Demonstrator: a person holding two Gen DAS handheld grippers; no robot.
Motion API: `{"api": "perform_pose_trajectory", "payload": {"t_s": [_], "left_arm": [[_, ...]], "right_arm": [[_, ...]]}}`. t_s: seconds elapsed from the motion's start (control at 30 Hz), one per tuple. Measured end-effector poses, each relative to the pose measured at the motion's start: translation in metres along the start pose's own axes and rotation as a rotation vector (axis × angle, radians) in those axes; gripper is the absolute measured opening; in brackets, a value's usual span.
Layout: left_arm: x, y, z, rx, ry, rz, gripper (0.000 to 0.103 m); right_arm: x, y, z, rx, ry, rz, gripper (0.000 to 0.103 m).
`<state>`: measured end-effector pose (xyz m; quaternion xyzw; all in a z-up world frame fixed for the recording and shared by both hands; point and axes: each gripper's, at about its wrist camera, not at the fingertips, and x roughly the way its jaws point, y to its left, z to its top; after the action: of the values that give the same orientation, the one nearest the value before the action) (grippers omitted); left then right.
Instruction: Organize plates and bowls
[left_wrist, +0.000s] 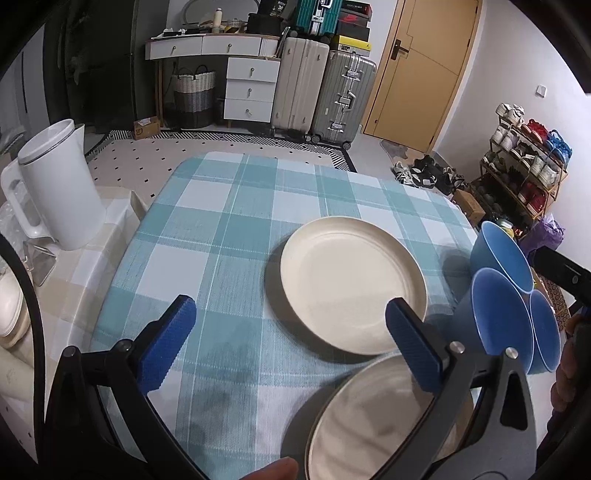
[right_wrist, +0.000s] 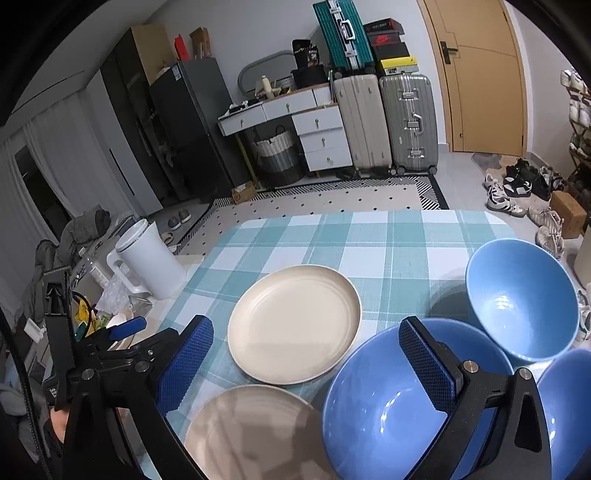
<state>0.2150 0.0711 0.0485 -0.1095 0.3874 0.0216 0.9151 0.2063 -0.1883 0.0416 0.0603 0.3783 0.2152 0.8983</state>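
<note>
Two cream plates lie on the blue checked tablecloth (left_wrist: 221, 229): a far plate (left_wrist: 351, 284) (right_wrist: 293, 339) and a near plate (left_wrist: 373, 417) (right_wrist: 251, 432). Three blue bowls stand to their right: a far bowl (left_wrist: 502, 254) (right_wrist: 521, 299), a middle bowl (left_wrist: 498, 314) (right_wrist: 384, 402), and a near bowl (left_wrist: 545, 332) (right_wrist: 569, 406). My left gripper (left_wrist: 291, 343) is open and empty, above the cloth, its right finger over the near plate's rim. My right gripper (right_wrist: 306, 369) is open and empty, its right finger over the middle bowl.
A white kettle (left_wrist: 59, 188) (right_wrist: 151, 258) stands on a beige side surface left of the table. The table's far edge (right_wrist: 369, 216) drops to a tiled floor. Suitcases (left_wrist: 325, 96), drawers and a shoe rack (left_wrist: 524, 166) stand farther off.
</note>
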Motion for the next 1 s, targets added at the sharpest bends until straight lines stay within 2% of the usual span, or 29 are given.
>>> {"api": "perform_pose_trajectory", "payload": {"t_s": [0.13, 0.6, 0.67, 0.8, 1.0], "left_arm": [[0.011, 0.002, 0.009, -0.005, 0.009, 0.009, 0.102], [0.060, 0.012, 0.033, -0.032, 0.077, 0.043, 0.102], [0.068, 0.012, 0.034, -0.034, 0.087, 0.049, 0.102], [0.083, 0.014, 0.034, -0.040, 0.115, 0.053, 0.102], [0.107, 0.014, 0.030, -0.039, 0.153, 0.067, 0.102]], "right_arm": [[0.010, -0.006, 0.010, 0.009, 0.035, 0.040, 0.102], [0.072, -0.014, 0.035, -0.016, 0.204, 0.061, 0.101], [0.081, -0.017, 0.037, -0.009, 0.226, 0.062, 0.098], [0.104, -0.025, 0.041, 0.011, 0.294, 0.058, 0.083], [0.132, -0.029, 0.040, -0.001, 0.374, 0.046, 0.079]]}}
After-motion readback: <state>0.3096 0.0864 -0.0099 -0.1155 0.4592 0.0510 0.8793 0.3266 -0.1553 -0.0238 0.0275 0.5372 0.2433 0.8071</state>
